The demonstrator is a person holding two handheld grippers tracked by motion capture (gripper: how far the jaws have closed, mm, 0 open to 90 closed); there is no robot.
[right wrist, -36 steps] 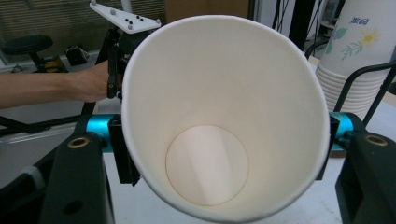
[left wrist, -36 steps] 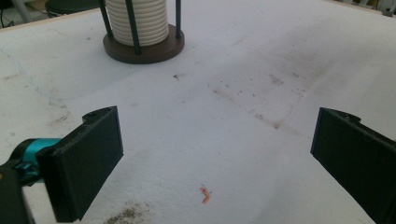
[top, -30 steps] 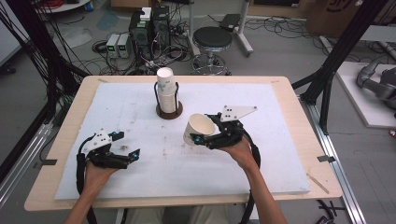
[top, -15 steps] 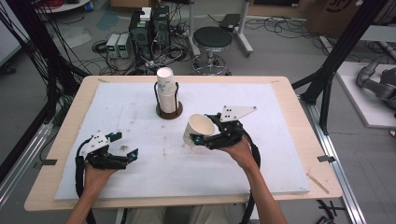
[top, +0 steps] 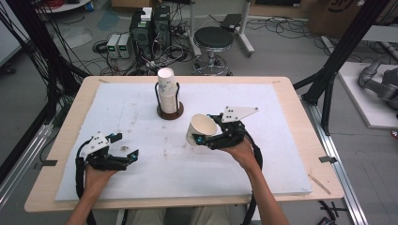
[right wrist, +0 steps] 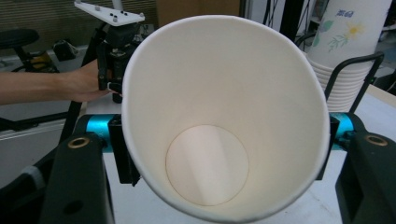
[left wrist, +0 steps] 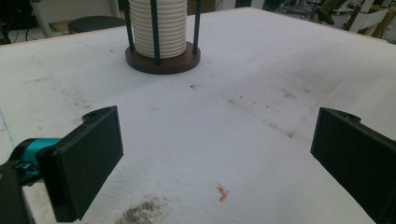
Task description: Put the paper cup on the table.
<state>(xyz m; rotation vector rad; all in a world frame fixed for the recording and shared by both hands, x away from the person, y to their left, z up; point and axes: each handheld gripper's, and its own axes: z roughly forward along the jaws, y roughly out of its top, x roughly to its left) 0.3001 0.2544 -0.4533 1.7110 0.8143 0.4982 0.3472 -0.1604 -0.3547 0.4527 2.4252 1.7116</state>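
Observation:
A white paper cup (top: 199, 129) is held above the mat, tipped so its mouth faces up and left. My right gripper (top: 206, 139) is shut on its lower part; in the right gripper view the cup (right wrist: 224, 116) shows its empty inside between the two jaws. A stack of paper cups (top: 166, 91) stands in a dark wire holder on a round base (top: 170, 112) at the mat's far middle, seen too as the ribbed stack (left wrist: 158, 25). My left gripper (top: 127, 146) rests low at the near left, open, with bare mat between its jaws (left wrist: 219, 154).
A white foam mat (top: 281, 154) covers the wooden table (top: 305, 122). It carries dark smudges (left wrist: 140, 212) and a small orange scrap (left wrist: 222, 193) near the left gripper. A stool (top: 213, 40), cables and electronics stand on the floor beyond the far edge.

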